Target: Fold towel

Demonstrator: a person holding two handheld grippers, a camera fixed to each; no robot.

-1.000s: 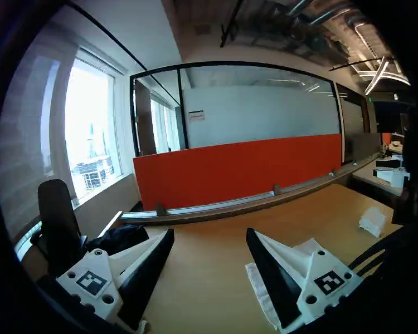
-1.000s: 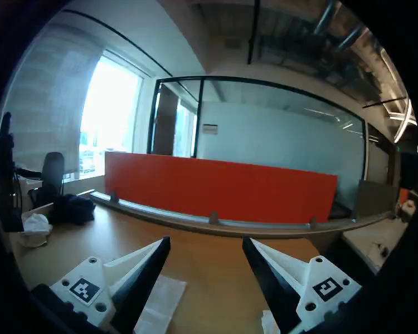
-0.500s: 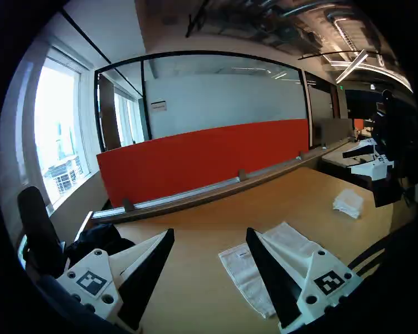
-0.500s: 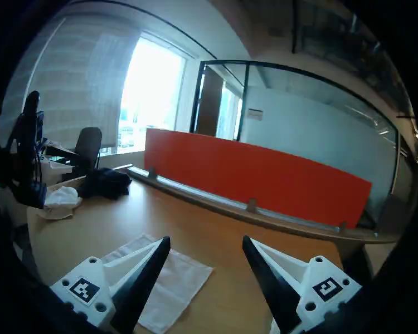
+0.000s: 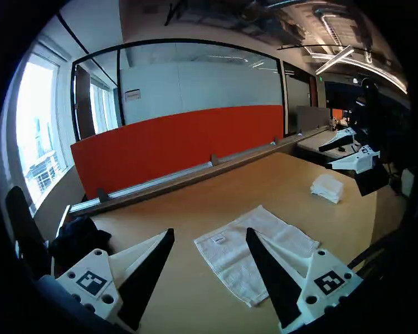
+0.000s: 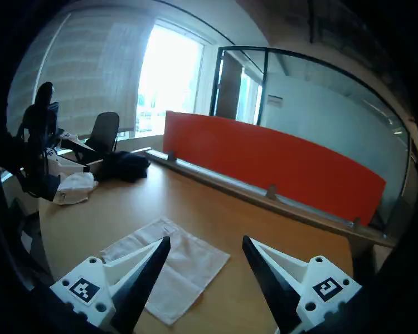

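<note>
A white towel lies flat and spread out on the wooden table. In the right gripper view the same towel lies just ahead of the left finger. My left gripper hangs open above the table, its right finger over the towel's near part. My right gripper is open too, above the table with nothing between its fingers. The right gripper also appears far off at the right of the left gripper view.
A small folded white cloth sits at the table's right. A crumpled white cloth and a dark garment lie at the far left. An orange divider runs along the table's back. An office chair stands by the window.
Both views have tipped downward and swung, so the towel has come into fuller view beneath the fingers. Both grippers stay open.
</note>
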